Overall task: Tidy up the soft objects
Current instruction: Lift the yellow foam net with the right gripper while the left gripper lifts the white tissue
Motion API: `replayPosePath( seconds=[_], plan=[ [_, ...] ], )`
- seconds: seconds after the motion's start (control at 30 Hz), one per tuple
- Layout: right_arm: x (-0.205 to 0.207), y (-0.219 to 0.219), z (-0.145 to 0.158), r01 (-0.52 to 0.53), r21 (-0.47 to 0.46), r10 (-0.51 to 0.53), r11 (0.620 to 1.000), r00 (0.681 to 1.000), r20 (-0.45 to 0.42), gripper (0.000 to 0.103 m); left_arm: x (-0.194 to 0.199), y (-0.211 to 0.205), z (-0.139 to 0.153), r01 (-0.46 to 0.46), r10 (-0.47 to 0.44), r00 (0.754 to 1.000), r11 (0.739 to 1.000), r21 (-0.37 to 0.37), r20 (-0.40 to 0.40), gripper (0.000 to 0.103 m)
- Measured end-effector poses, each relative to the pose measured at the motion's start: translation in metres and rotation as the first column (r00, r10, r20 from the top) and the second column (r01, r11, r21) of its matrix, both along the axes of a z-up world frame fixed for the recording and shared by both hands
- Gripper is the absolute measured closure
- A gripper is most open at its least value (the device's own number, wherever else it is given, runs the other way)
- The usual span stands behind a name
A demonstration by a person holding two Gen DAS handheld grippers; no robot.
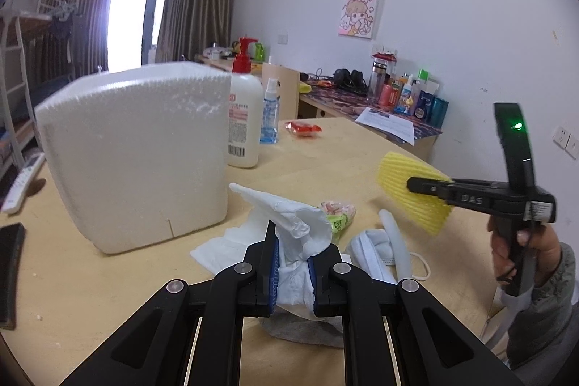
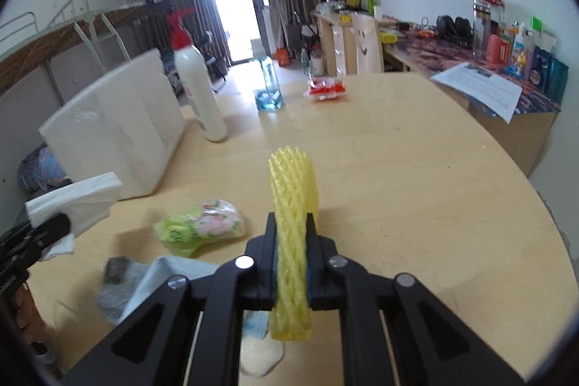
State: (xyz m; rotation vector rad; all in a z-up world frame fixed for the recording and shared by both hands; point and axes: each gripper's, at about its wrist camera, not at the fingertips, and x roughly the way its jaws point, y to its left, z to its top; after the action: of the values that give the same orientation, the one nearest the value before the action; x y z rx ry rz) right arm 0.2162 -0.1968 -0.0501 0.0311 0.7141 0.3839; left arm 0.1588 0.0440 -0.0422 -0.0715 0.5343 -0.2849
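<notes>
My left gripper [image 1: 293, 241] is shut on a crumpled white tissue [image 1: 289, 216], held above the wooden table [image 1: 325, 165]; the right wrist view shows that gripper [image 2: 54, 227] and the tissue [image 2: 79, 198] at the far left. My right gripper [image 2: 291, 227] is shut on a yellow foam net sleeve [image 2: 293, 183], which stands up between the jaws, clear of the table. In the left wrist view this gripper [image 1: 412, 185] holds the net [image 1: 401, 183] at the right, in a person's hand. Below lie a green-and-pink packet [image 2: 202, 227], a grey sock [image 2: 119, 284] and a white face mask [image 1: 372, 252].
A white foam box [image 1: 137, 154] stands at the left of the table, with a red-capped lotion bottle [image 1: 244, 111] and a blue spray bottle [image 1: 269, 111] behind it. A red packet [image 1: 304, 128] lies farther back. A remote [image 1: 23, 183] and a dark phone [image 1: 9, 274] lie at the left edge.
</notes>
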Motion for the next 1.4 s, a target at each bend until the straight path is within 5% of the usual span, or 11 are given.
replayPosePath(
  seconds=[0.63, 1.4],
  plan=[
    [-0.08, -0.009, 0.041, -0.096, 0.079, 0.08, 0.992, 0.979, 0.189, 0.089, -0.061, -0.02, 0.038, -0.168, 0.157, 0.98, 0.982, 0.086, 0.119, 0.09],
    [-0.13, 0.02, 0.072, -0.291, 0.089, 0.242, 0.952, 0.901, 0.36, 0.089, -0.116, -0.006, 0.066, -0.318, 0.286, 0.922, 0.944, 0.087, 0.262, 0.09]
  ],
)
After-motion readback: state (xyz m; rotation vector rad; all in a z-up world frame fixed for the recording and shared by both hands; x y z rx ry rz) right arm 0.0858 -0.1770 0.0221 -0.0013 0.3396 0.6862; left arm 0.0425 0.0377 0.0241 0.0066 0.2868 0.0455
